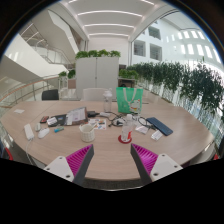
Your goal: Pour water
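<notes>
Above the worktop (60,140) edge, hand-held gripper (112,158) hovers wide and empty, lined up toward the clear bottle (108,102) ahead, presumably approaching.

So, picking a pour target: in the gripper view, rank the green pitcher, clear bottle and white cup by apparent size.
1. Green pitcher
2. Clear bottle
3. White cup
The cup sits nearer the open tongs, so its rank is unsure.

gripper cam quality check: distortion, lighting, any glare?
Gripper view: strong fisheye, the table edge and ceiling lights bow into curves; bright even indoor light, ceiling strips blown out; no harsh shadows on the table; green bottle small but discernible; the tongs are open, nothing between them.
</notes>
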A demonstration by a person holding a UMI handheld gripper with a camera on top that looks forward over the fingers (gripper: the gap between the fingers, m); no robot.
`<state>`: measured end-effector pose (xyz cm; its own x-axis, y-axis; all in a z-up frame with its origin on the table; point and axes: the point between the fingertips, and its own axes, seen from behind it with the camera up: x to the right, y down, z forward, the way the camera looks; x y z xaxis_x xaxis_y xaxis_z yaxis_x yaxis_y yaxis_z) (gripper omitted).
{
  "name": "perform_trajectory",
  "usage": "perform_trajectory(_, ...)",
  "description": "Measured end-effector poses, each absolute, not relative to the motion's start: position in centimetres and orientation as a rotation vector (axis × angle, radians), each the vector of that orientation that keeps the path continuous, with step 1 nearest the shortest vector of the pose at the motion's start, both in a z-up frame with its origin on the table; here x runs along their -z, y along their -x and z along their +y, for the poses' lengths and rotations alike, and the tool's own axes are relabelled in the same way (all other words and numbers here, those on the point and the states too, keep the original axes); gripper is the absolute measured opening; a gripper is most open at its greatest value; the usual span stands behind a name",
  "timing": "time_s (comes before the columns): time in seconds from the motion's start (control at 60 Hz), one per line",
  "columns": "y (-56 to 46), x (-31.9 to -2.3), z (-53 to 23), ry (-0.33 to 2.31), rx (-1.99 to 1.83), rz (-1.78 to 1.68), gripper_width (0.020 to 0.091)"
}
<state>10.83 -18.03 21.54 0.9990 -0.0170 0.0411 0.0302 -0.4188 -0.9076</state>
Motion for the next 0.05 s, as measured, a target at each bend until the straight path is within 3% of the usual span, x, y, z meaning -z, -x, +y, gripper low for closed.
perform_trajectory(0.05,-10.79,-22.06,-18.83,1.997,0.057,-0.009,0.0821)
